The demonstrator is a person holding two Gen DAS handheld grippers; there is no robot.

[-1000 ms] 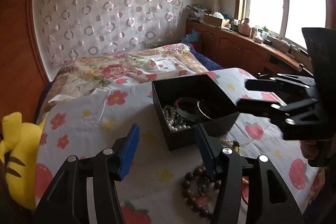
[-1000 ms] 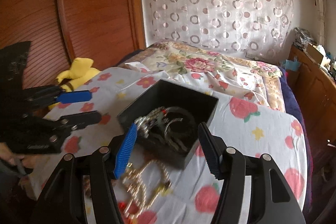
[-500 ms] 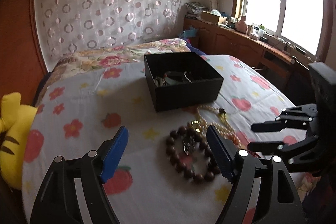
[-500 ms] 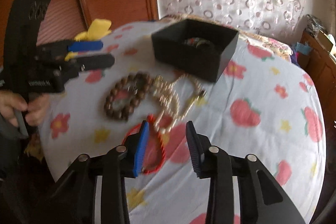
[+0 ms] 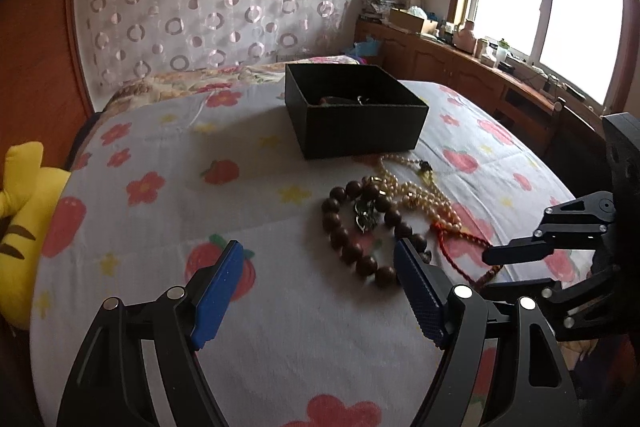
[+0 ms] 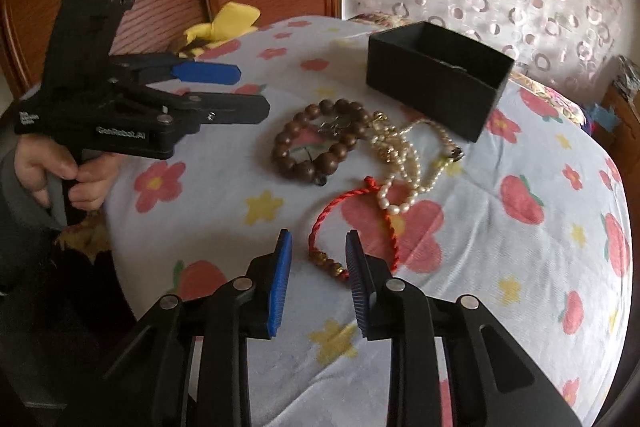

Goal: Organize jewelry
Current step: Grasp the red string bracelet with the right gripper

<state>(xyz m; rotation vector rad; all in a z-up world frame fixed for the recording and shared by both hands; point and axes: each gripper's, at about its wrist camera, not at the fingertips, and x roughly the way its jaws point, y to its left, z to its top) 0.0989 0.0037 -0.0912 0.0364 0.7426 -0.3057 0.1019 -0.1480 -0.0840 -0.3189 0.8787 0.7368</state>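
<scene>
Two tools now sit low over the bed vs a sec ago, when both hung above the box (image 5: 352,115). Left tool (image 5: 316,283) is wider, jaws apart, empty, w/ wood beads (image 6: 320,143) just ahead. Right tool (image 6: 318,259) is closing; red cord (image 6: 352,227) lies between the jaws, not yet pinched. Pearls (image 6: 404,163) lie beside it. Likely next: grab cord, move to box.

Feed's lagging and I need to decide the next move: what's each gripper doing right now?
Left gripper: open, holding nothing.
Right gripper: jaws closing around the red cord bracelet, pads not yet pressing on it.
</scene>
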